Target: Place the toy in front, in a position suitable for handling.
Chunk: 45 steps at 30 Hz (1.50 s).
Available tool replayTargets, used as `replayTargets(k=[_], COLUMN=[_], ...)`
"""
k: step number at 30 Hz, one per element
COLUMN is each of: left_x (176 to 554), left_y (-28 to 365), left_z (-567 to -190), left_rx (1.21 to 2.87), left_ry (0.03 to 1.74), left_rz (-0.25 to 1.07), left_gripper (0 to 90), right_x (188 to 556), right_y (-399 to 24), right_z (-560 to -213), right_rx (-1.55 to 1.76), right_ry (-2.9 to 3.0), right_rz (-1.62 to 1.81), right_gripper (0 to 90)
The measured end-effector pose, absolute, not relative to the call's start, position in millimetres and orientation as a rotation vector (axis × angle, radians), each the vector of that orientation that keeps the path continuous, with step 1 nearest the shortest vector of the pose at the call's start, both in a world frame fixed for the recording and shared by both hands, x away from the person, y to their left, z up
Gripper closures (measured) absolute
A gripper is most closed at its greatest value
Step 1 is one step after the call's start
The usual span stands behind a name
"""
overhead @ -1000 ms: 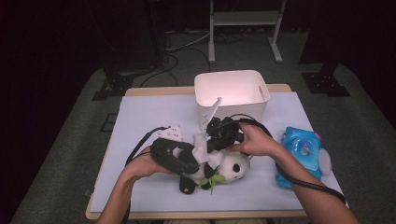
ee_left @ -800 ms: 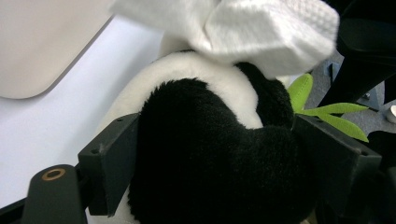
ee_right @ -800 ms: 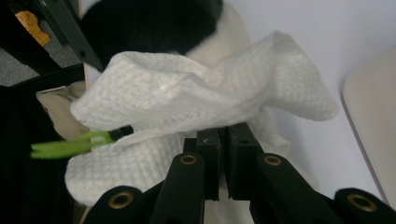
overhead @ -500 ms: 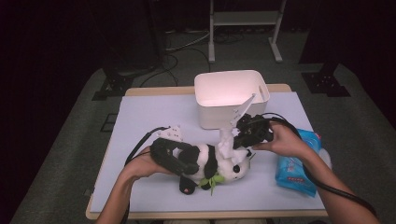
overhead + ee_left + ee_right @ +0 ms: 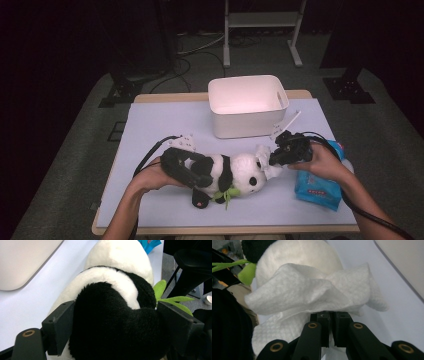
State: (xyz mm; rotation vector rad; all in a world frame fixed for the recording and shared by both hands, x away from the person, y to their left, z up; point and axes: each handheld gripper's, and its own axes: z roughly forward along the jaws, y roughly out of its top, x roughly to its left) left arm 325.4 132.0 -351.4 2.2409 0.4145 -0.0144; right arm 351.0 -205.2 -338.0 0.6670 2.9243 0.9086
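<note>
Right gripper [image 5: 272, 161], jaws clenched on a white wipe [image 5: 312, 297], sits at the head end of the toy panda [image 5: 235, 172], which lies lengthwise across the table [image 5: 160, 125], its body clamped by the left gripper [image 5: 192, 172].

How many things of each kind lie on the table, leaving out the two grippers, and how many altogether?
Toy panda: 1
White bin: 1
Blue packet of wipes: 1
White wipe: 1
Total: 4
</note>
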Motion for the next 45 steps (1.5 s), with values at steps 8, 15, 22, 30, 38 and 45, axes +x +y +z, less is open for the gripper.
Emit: replayTargets(k=[8,15,22,30,38,45], left_x=[326.1,327.6,327.1,325.8,325.2,324.6], left_y=[131.6,131.1,131.1,130.6,129.7,129.6], left_z=[-351.1,-351.3,-351.6,-352.0,-351.9,-351.7], left_rx=[2.245,2.244,2.240,2.234,2.236,2.238], left_ry=[0.416,0.424,0.414,0.411,0.405,0.398], left_rz=[-0.011,-0.008,-0.006,-0.001,0.009,0.011], left_gripper=[17.1,17.0,17.0,16.9,16.9,16.9], right_x=[345.4,344.3,347.1,349.8,354.9,357.9], right_y=[-220.2,-217.8,-203.7,-176.8,-141.4,-111.4], right_z=[-355.6,-347.3,-330.9,-316.8,-307.3,-308.1], right_rx=[0.726,0.701,0.638,0.569,0.468,0.394], right_ry=[2.924,2.912,2.906,2.919,2.948,2.976], right_rz=[0.950,0.948,0.943,0.910,0.870,0.850], right_gripper=[84.8,84.7,84.7,84.7,84.7,84.7])
